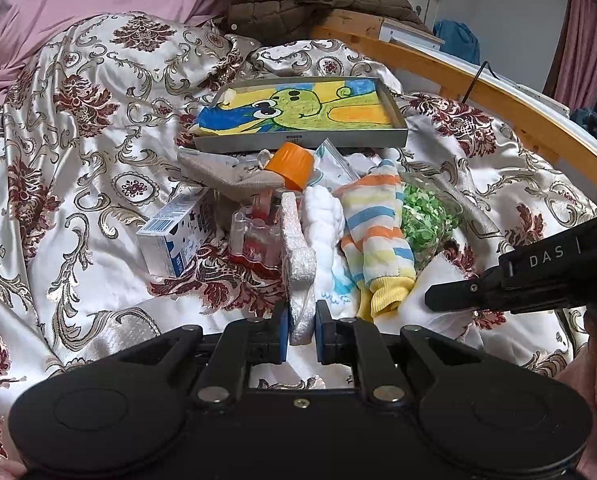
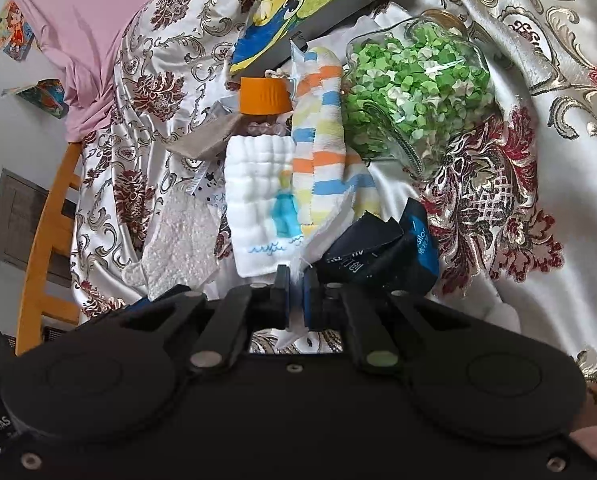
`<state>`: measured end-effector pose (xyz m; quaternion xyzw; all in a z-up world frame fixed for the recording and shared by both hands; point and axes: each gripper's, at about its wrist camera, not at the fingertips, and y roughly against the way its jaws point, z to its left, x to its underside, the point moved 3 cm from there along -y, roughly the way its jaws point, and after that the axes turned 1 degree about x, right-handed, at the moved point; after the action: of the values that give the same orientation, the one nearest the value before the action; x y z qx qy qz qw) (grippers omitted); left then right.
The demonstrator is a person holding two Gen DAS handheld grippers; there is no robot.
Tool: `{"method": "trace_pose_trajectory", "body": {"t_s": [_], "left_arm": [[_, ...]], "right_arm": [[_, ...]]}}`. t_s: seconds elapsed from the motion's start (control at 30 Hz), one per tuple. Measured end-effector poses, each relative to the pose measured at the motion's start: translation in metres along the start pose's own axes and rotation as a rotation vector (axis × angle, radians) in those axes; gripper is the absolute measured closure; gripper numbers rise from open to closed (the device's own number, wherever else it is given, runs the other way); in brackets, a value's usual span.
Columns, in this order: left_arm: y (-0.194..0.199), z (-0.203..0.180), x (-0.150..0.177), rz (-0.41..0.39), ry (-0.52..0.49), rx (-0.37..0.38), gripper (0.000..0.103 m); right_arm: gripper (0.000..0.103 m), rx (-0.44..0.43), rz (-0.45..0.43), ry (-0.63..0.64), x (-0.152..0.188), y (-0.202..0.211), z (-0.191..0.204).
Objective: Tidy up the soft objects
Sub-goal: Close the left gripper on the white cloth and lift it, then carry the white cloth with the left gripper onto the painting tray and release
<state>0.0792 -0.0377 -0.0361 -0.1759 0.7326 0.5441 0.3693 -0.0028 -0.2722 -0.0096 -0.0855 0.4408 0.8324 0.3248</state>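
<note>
A pile of objects lies on the patterned bedspread (image 1: 82, 152). My left gripper (image 1: 302, 326) is shut on a white foam sheet (image 1: 296, 256), which also shows in the right wrist view (image 2: 182, 240). My right gripper (image 2: 297, 296) is shut on the corner of a white cloth (image 2: 326, 232) that lies under a striped sock (image 2: 322, 132). The sock (image 1: 378, 232) and a white quilted washcloth (image 2: 258, 188) lie side by side. In the left wrist view the right gripper (image 1: 458, 296) comes in from the right beside the sock's yellow cuff.
A glass jar of green paper stars (image 2: 418, 88), an orange-capped bottle (image 2: 264, 96), a milk carton (image 1: 178, 236), a clear plastic case (image 1: 258, 236), a dark blue packet (image 2: 398, 248) and a grey tray with a frog drawing (image 1: 306, 112) crowd the pile. A wooden bed rail (image 1: 498, 92) runs behind.
</note>
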Motion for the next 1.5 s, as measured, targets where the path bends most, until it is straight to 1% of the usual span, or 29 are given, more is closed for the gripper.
{"method": "trace_pose_trajectory", "body": {"t_s": [0.1, 0.3, 0.47, 0.6, 0.63, 0.87, 0.9, 0.93, 1.03, 1.1, 1.2, 1.5], "left_arm": [[0.002, 0.0, 0.0, -0.008, -0.002, 0.004, 0.09], [0.001, -0.001, -0.001, -0.006, 0.0, 0.008, 0.09], [0.001, -0.001, -0.001, -0.007, -0.001, 0.009, 0.09], [0.0, -0.002, 0.0, -0.003, -0.003, 0.01, 0.09], [-0.001, -0.002, 0.0, 0.0, -0.005, 0.01, 0.09], [-0.001, -0.002, 0.001, 0.001, -0.01, 0.012, 0.09], [0.0, -0.002, 0.001, 0.001, -0.01, 0.011, 0.09], [0.0, -0.002, 0.001, 0.0, -0.009, 0.012, 0.09], [0.001, -0.002, 0.0, -0.007, -0.009, 0.015, 0.09], [0.002, -0.003, -0.001, -0.016, -0.009, 0.019, 0.09], [0.005, -0.004, -0.002, -0.034, -0.011, 0.025, 0.09], [0.013, -0.005, -0.007, -0.093, 0.002, 0.042, 0.09]], "right_arm": [[0.098, 0.006, -0.003, -0.004, 0.002, 0.002, 0.002], [0.096, 0.044, 0.009, -0.003, 0.002, -0.007, 0.001], [0.095, 0.057, 0.003, 0.007, 0.002, -0.007, 0.003], [0.085, 0.068, -0.013, 0.021, 0.002, -0.004, 0.004], [0.085, 0.074, -0.01, 0.024, 0.002, -0.006, 0.004], [0.086, 0.122, 0.02, 0.076, 0.002, -0.018, 0.009], [0.089, 0.128, 0.017, 0.086, 0.003, -0.018, 0.011], [0.095, 0.128, 0.014, 0.092, 0.003, -0.018, 0.012], [0.101, 0.107, 0.003, 0.09, 0.002, -0.016, 0.013], [0.103, 0.091, -0.002, 0.089, 0.002, -0.014, 0.013], [0.103, 0.063, -0.008, 0.072, 0.001, -0.012, 0.01], [0.103, -0.062, -0.09, 0.039, -0.002, 0.012, 0.008]]}}
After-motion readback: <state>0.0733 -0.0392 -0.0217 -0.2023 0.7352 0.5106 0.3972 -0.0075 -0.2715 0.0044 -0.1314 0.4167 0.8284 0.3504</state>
